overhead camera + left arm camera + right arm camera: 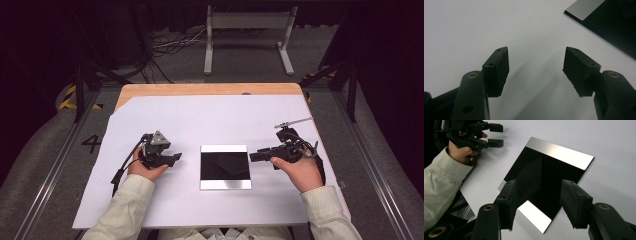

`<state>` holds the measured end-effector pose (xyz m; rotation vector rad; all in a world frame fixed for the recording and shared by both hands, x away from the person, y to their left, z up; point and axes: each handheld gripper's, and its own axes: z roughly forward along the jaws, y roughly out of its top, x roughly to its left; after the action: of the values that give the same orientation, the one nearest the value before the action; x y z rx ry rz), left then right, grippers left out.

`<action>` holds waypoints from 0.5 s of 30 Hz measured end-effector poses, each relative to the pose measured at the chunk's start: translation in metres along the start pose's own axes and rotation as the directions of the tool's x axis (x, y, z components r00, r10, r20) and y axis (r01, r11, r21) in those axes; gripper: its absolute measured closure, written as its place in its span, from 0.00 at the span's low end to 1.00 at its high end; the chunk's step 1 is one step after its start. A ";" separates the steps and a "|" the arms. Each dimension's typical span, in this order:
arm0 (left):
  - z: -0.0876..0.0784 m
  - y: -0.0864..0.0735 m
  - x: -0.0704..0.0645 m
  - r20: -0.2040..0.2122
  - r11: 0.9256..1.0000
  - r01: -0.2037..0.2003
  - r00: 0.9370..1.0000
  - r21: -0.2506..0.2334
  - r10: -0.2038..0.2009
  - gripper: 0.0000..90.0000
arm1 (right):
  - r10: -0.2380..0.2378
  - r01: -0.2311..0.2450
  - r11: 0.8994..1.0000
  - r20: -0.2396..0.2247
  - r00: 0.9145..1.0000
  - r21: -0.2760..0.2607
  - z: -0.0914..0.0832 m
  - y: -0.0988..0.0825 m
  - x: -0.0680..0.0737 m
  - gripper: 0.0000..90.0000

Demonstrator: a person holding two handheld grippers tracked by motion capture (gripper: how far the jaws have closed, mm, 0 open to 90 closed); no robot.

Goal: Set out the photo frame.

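A square mirror-like plate [225,166], dark and glossy with bright metallic strips along its near and far edges, is lying flat near the middle of a white sheet [200,120] that is covering most of a wooden table [150,89]. The left gripper [176,158] is sitting just to the left of the plate, held in the person's left hand [145,169], its jaws pointing toward the plate's left edge but staying apart from it. In the left gripper view those jaws are standing wide apart with nothing but bare sheet between them, and a corner of the plate [604,20] is showing at the upper right. The right gripper [255,156] is hovering at the plate's right edge, held in the right hand [297,170], with its jaws pointing left. In the right gripper view its jaws are also spread wide, gripping nothing, and the plate [551,170] is lying beyond and below them; whether either pad is touching it cannot be told. The left gripper [495,135] is showing farther off in that view.
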<state>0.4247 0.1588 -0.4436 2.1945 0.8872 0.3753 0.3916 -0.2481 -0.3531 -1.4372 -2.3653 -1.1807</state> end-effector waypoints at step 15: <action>0.000 0.000 -0.001 -0.001 1.000 -0.005 1.000 0.006 0.005 0.43 | 0.095 -0.094 0.995 -0.033 0.995 0.037 0.013 0.003 -0.007 0.49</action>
<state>0.4243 0.1579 -0.4437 2.2023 0.8844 0.3767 0.4012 -0.2433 -0.3637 -1.4874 -2.2565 -1.1253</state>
